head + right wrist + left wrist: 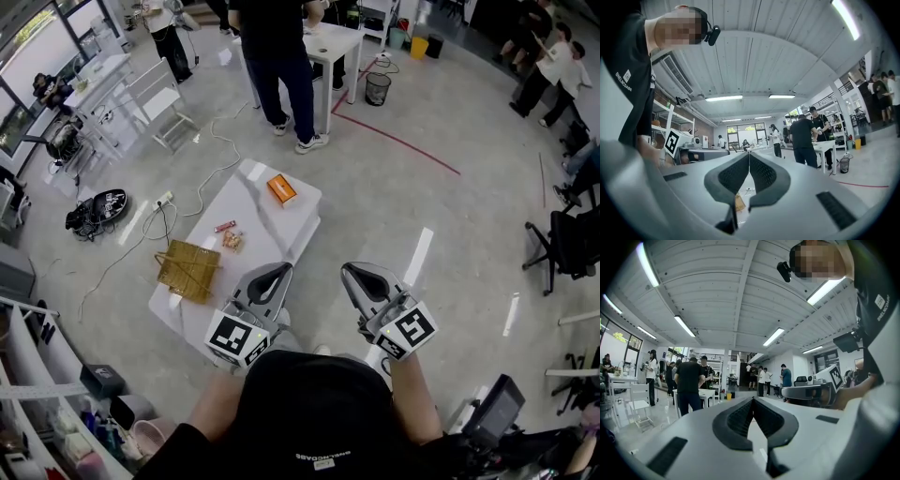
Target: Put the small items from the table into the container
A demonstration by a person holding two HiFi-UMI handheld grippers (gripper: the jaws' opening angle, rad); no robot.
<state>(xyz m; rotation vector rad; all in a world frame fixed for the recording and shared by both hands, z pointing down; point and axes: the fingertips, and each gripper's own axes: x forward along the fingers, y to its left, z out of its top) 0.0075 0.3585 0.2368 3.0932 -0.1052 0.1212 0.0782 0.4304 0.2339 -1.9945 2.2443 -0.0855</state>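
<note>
hovering clenched, empty: left hand-held gripper [281, 271] | right hand-held gripper [351, 272] | orange box [281, 189]: head view only

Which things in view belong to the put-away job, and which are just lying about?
Job in hand: woven basket; orange box; red wrapped item; small packet; white table; left gripper and right gripper, both shut and empty.

Lying about: mesh wastebasket; white chair; floor cable; yellow bin.

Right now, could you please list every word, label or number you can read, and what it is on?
Black shirt: white print, too blurred to read.
Orange box: any print too small to read.
Marker cubes: square patterns only, no words.
</note>
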